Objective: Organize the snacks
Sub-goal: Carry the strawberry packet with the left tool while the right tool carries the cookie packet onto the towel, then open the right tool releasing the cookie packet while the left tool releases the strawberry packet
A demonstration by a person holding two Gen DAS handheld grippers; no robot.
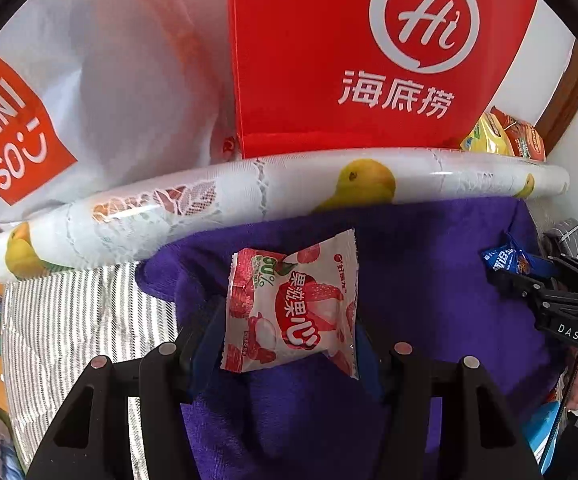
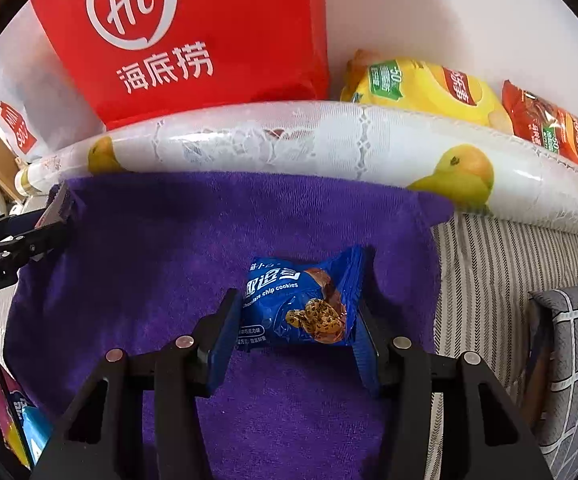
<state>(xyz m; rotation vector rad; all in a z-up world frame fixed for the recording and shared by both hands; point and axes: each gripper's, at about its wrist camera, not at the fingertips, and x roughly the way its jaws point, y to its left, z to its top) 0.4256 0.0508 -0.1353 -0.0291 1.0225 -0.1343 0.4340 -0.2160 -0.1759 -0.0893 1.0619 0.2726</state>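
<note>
A purple towel (image 1: pixel 429 248) is lying over a striped cloth (image 1: pixel 69 312), and behind it a rolled plastic sheet with yellow fruit print (image 1: pixel 289 192) is blocking the way to the wall.

In the left wrist view, I am holding a pink and white fruit snack packet (image 1: pixel 293 304) between the blue pads of the left gripper (image 1: pixel 289 344). The jaws are about half open and are pressing on both sides of the packet. A red paper bag (image 1: pixel 329 60) and a white shopping bag (image 1: pixel 109 80) are standing behind the roll; what they are holding I cannot see.

In the right wrist view, the right gripper (image 2: pixel 295 332) is squeezing a blue cookie packet (image 2: pixel 301 304) just above the towel. I think I should put both packets down flat and apart, releasing only when they are resting. Yellow and red chip bags (image 2: pixel 429 88) are lying behind the roll.
</note>
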